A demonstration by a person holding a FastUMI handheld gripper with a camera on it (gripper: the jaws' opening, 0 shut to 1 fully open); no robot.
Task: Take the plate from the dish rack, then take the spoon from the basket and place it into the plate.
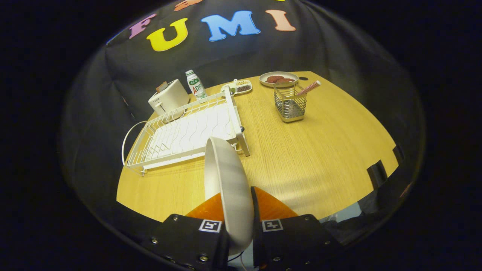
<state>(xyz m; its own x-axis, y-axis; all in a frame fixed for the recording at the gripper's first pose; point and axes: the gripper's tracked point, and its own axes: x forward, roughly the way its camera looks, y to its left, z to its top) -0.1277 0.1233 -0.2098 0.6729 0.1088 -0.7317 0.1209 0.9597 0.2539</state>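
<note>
- Best lowered flat onto bare tabletop (320, 150) right of the dish rack (188, 131), near the basket (289, 103), rim level before release.
- Worth keeping clear of the rack's near corner.
- Hand-held gripper (237, 210) clamped on the plate (228, 177), one finger each side, plate held edge-on above the tabletop.
- Spoon (308, 88) waiting in the far basket.

Two plates (228, 188) (278, 79); one rack (188, 131); one basket (289, 101); perhaps one spoon (308, 88)
</note>
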